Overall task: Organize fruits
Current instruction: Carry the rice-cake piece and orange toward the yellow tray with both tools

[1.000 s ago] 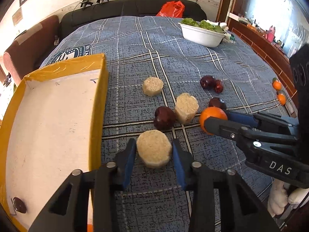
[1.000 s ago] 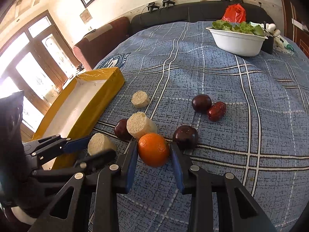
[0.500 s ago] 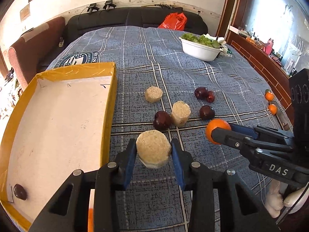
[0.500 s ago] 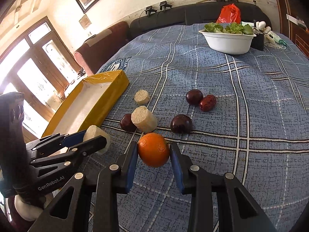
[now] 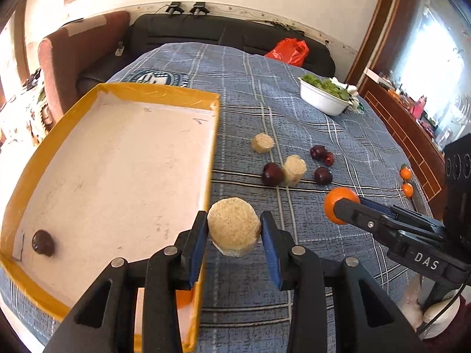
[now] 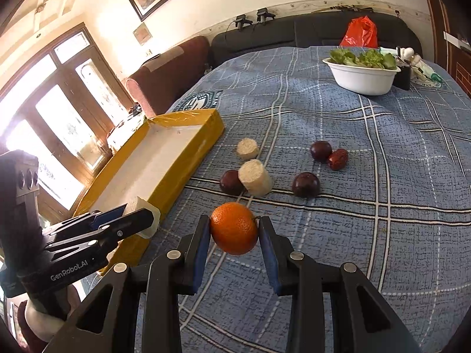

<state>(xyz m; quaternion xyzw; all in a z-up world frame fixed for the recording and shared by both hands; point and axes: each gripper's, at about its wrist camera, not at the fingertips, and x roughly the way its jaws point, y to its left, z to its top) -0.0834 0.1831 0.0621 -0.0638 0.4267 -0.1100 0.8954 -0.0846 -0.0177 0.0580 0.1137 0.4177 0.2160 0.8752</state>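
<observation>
Orange (image 6: 234, 228) is up off the blue cloth (image 6: 382, 206), squeezed tight in my R gripper (image 6: 234, 232). My L gripper (image 5: 234, 232) pinches a tan round chunk (image 5: 234, 231) right by the yellow tray (image 5: 210, 158) w/ one dark plum (image 5: 43, 242) inside.

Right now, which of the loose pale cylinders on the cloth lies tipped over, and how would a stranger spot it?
Start at the yellow-walled tray on the blue plaid cloth. Just to its right sit two pale cylinder pieces. The tipped pale cylinder is the nearer one, on its side against a dark plum; the upright pale cylinder stands alone behind it.
</observation>
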